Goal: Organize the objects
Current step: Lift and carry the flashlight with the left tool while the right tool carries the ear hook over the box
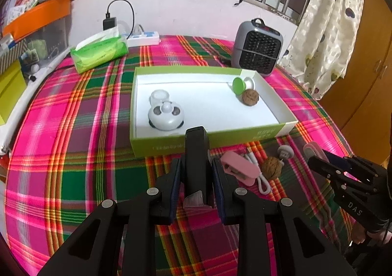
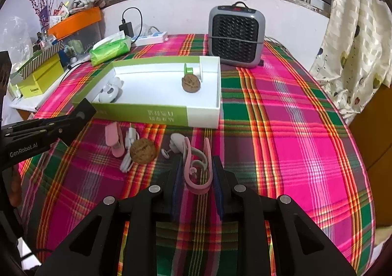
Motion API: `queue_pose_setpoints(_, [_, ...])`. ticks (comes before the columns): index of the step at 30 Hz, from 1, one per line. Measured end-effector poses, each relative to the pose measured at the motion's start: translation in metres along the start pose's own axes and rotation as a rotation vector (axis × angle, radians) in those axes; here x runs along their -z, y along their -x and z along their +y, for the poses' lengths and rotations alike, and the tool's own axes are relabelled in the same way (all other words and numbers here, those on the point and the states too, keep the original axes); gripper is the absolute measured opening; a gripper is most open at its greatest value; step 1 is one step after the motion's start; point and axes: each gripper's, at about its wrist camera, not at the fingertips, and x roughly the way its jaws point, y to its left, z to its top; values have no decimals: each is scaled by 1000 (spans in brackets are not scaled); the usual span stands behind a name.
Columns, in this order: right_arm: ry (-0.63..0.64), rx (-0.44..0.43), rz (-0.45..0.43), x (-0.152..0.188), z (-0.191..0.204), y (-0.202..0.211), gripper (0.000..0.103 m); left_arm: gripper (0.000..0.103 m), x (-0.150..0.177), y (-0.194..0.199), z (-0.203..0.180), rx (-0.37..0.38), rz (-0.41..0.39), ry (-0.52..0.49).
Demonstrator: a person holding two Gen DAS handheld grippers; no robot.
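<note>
My left gripper (image 1: 196,165) is shut on a black rectangular device (image 1: 196,153) and holds it just in front of the green-and-white box (image 1: 171,146). My right gripper (image 2: 197,165) is shut on a pink curved clip (image 2: 198,173) above the cloth. In the box lie a white round gadget (image 1: 166,115), a green-and-white spool (image 1: 241,84) and a walnut (image 1: 250,97). On the cloth in front of the box lie a pink case (image 2: 114,141), a white cable (image 2: 128,151), a second walnut (image 2: 143,151) and a small white hook (image 2: 175,143).
A grey heater (image 2: 236,35) stands behind the box. A green tissue pack (image 1: 99,51) and a white power strip (image 1: 144,38) lie at the back left. Cluttered boxes (image 2: 39,80) line the left edge. A curtain (image 2: 352,38) hangs at the right.
</note>
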Motion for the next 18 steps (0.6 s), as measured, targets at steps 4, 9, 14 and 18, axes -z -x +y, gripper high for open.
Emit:
queue_pose_setpoints(4, [3,-17,-7,-6,2,1,24,23,-5,2,1,15,-2,9])
queue_pose_setpoints(9, [12,-34,-18,-16,4,2,24,23,-16,2,0,16,-16,-1])
queue_pose_setpoints(14, [13,-60,-31,-31,5,-1,24,23,-31,-3,3,34,-24,10])
queue_pose_setpoints(18, [28,-69,-33,-43,7,-8,24,23,-41,-11,5,37,-21,11])
